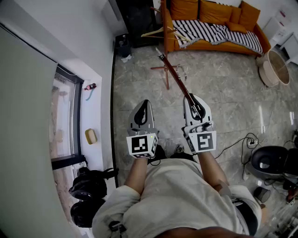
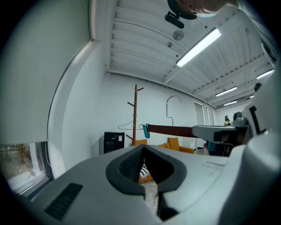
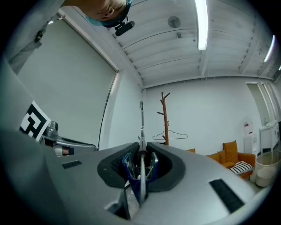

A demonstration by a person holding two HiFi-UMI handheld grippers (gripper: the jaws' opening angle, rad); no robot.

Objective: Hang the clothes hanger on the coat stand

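Right claw (image 1: 192, 99) clenched on long dark red wooden hanger (image 1: 176, 76), maybe by blue clip (image 3: 128, 168). Left claw (image 1: 145, 102) pinched together, nothing inside. Tall brown wooden coat stand (image 3: 165, 115) well ahead.

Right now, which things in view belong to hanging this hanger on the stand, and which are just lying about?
For the job: dark red bar hanger with blue clips, clamped in the right gripper; brown wooden coat stand.

Lying about: orange sofa; round pale basket; black backpack; small yellow object on the white windowsill.
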